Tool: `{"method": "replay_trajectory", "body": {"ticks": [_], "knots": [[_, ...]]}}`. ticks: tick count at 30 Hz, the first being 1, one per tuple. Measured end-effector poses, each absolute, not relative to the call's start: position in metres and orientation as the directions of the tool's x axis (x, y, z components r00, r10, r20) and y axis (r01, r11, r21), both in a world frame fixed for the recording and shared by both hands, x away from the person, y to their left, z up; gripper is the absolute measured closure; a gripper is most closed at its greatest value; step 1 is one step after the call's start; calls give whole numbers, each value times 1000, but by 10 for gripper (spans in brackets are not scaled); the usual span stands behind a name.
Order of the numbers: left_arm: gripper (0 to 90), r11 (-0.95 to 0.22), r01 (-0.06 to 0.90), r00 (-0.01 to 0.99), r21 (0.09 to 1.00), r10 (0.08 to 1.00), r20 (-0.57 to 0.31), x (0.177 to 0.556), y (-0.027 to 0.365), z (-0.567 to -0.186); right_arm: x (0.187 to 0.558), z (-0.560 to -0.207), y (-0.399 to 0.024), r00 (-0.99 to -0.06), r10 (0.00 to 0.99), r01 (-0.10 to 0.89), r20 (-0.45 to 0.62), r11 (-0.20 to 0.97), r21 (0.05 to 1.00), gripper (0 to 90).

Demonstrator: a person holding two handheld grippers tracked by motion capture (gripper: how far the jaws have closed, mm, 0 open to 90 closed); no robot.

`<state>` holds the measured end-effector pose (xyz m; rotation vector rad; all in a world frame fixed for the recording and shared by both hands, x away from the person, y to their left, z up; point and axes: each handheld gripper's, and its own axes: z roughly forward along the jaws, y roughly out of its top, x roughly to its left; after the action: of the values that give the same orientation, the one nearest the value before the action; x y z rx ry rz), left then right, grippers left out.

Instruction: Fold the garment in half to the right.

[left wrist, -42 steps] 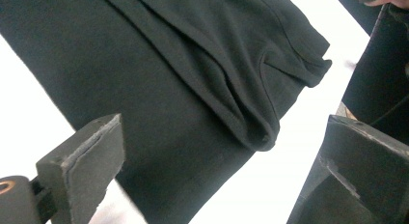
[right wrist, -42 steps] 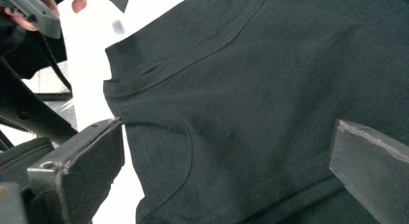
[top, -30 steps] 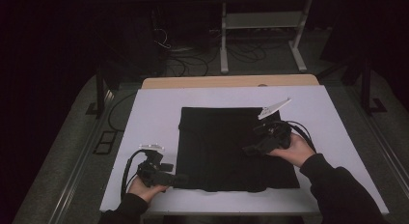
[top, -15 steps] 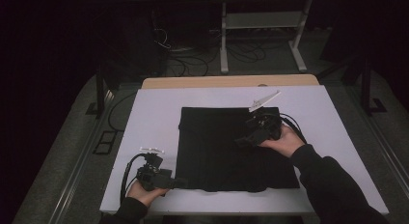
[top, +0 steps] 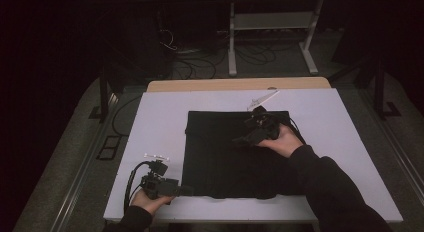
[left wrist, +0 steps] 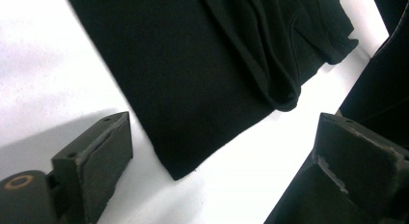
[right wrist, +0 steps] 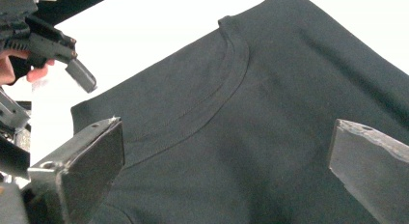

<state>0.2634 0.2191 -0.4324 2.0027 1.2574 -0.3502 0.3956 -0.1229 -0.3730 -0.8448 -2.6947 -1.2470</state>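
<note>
A black T-shirt (top: 225, 157) lies folded flat on the white table (top: 160, 122). My left gripper (top: 186, 190) rests at the near left, pointing at the shirt's near left corner. In the left gripper view that corner (left wrist: 193, 79) lies on the table ahead of the left gripper (left wrist: 224, 125). Its jaws have just been closing a little but still stand wide and touch no cloth. My right gripper (top: 241, 140) hovers open over the shirt's far right part. In the right gripper view the round collar (right wrist: 226, 79) lies ahead of the right gripper (right wrist: 227, 126).
A wooden board edge (top: 235, 84) runs behind the table. Farther back a metal stand (top: 270, 37) and cables (top: 185, 57) sit on the dark floor. My right sleeve (top: 330, 187) crosses the table's near right. White tabletop shows on both sides of the shirt.
My right gripper has moved left and slightly away over the shirt. The left gripper has stayed by the near left corner.
</note>
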Motion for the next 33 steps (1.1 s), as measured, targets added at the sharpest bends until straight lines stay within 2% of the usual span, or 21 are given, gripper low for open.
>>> {"method": "replay_trajectory", "body": {"ticks": [12,19,33], "knots": [[210,-259,858,491,445,668,-559,263,216,-435,404,-369,-115,-848,460,491,265,489,721,0],[381,-249,863,480,439,674,-562,264,215,-437,409,-369,-102,-853,453,483,260,495,722,0],[738,-252,856,475,451,725,-498,265,211,-440,419,-370,-73,-868,435,461,239,528,713,0]]}}
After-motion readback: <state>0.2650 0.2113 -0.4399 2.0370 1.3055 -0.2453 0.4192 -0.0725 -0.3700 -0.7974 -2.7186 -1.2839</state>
